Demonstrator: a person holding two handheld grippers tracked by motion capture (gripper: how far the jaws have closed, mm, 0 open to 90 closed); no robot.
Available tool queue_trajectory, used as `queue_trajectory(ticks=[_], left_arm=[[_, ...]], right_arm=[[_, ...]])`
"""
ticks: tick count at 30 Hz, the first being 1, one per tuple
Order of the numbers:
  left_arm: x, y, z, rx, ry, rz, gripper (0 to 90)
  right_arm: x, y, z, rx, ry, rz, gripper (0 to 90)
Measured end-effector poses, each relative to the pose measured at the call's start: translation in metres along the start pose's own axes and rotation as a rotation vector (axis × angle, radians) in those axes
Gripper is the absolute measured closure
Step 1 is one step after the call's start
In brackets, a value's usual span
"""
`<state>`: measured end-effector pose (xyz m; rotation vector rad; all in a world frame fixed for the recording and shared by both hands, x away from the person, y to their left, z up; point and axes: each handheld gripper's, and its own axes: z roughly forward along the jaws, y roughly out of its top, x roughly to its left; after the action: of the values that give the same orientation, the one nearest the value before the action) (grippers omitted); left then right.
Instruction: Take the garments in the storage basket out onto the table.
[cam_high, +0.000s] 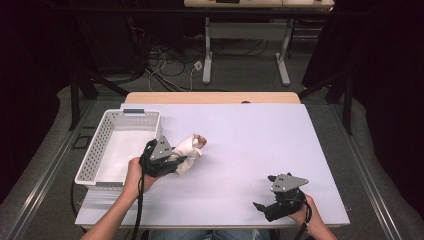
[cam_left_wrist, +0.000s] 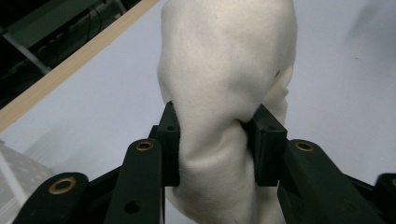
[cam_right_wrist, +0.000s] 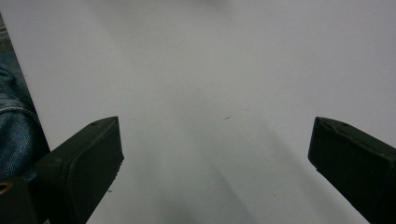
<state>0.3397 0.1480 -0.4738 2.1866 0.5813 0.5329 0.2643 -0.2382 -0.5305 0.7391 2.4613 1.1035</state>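
Observation:
A soft white fabric item (cam_high: 191, 150) with a small orange patch at its far end is lifted just right of the basket. My left gripper (cam_high: 175, 161) is shut on it. In the left gripper view both black pads (cam_left_wrist: 170, 144) press into the white fabric item (cam_left_wrist: 224, 70), which bulges above them. Near the table's front right edge my right gripper (cam_high: 261, 206) points left, held by a hand. In the right gripper view its jaws stand wide apart over bare white table (cam_right_wrist: 210, 70), so the right gripper (cam_right_wrist: 217, 154) is open with nothing between them.
A white perforated plastic basket (cam_high: 100, 145) stands at the table's left side, close to my left hand. The white tabletop (cam_high: 260, 140) has a wooden strip along its far edge (cam_high: 212, 97). Beyond it are cables and a desk frame on the floor.

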Motion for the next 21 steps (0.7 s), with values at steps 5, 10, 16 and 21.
queue_trajectory(ticks=[5,10,16,21], left_arm=[[-0.004,-0.001,0.012,0.012,-0.023,0.012,63.2],[-0.010,-0.001,0.022,0.021,-0.048,0.022,63.1],[-0.014,0.001,0.025,0.039,-0.049,0.036,63.1],[-0.019,0.003,0.029,0.030,-0.047,0.038,63.0]], right_arm=[[0.000,0.000,0.000,-0.003,-0.001,0.001,2.8],[0.000,0.000,0.000,-0.004,-0.004,0.003,2.8],[0.000,0.000,0.000,0.002,-0.003,0.004,2.8],[0.000,0.000,0.001,-0.002,-0.003,0.006,2.8]])
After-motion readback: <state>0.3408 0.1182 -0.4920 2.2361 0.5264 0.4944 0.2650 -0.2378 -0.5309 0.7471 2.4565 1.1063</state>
